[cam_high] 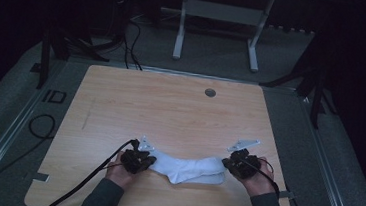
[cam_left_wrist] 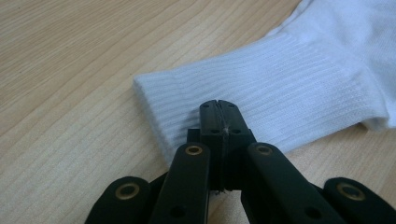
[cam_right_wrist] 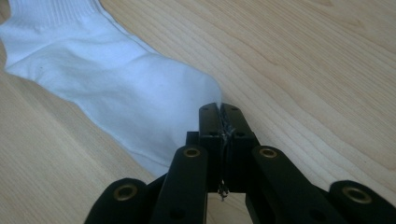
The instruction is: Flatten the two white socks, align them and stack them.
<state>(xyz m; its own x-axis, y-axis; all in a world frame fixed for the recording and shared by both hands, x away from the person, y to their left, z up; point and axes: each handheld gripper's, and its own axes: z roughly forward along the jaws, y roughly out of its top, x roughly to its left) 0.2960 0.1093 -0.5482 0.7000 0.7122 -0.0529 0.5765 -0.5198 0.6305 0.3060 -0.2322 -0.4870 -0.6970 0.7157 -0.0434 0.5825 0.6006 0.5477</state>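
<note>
A white sock (cam_high: 189, 168) lies stretched across the near edge of the wooden bench (cam_high: 170, 107), its ribbed cuff (the person's left end) clenched in the left gripper (cam_left_wrist: 218, 106) and its toe pinched between the closed fingers of the right gripper (cam_right_wrist: 219, 109).

Both forearms wear dark grey sleeves (cam_high: 107, 197); each black tool, left tool (cam_left_wrist: 218, 106) and right tool (cam_right_wrist: 219, 109), has brass-ringed pivots; black cables (cam_high: 84, 179) trail; grey three-cornered plates (cam_high: 243, 144) sit on top.
</note>
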